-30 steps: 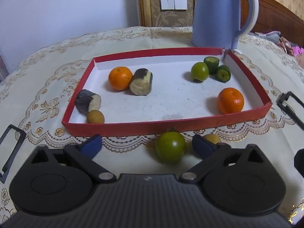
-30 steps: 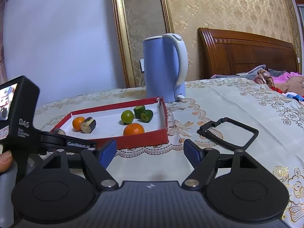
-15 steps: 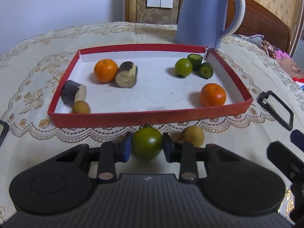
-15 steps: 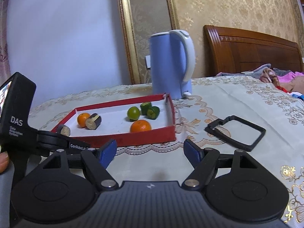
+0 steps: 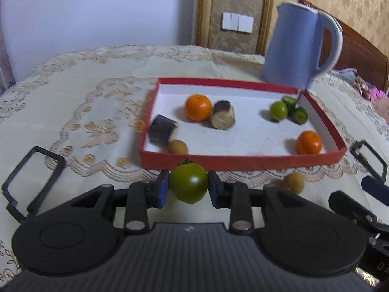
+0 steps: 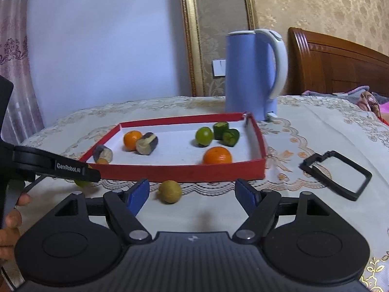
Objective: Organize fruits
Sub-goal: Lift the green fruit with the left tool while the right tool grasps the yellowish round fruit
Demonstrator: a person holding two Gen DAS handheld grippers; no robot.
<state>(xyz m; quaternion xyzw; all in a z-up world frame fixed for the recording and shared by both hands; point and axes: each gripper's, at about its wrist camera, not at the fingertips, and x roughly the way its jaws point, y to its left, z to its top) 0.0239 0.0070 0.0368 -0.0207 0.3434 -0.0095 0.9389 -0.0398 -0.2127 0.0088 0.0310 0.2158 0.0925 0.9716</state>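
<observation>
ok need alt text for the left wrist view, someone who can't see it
The left tool grips a green tomato between its blue pads, just in front of a red tray on a lace tablecloth. The tray holds two oranges, green and dark fruit pieces; one small brown fruit lies outside it, and a blue kettle stands behind.

Your dark green fruit, round and glossy with a small stem on top, sits clamped between the blue pads just in front of the red tray. A small tan fruit lies on the tabletop near that tray's front wall. Inside it you have two oranges, a lime-green fruit, cut green pieces, two dark-skinned chunks and another tan fruit.
</observation>
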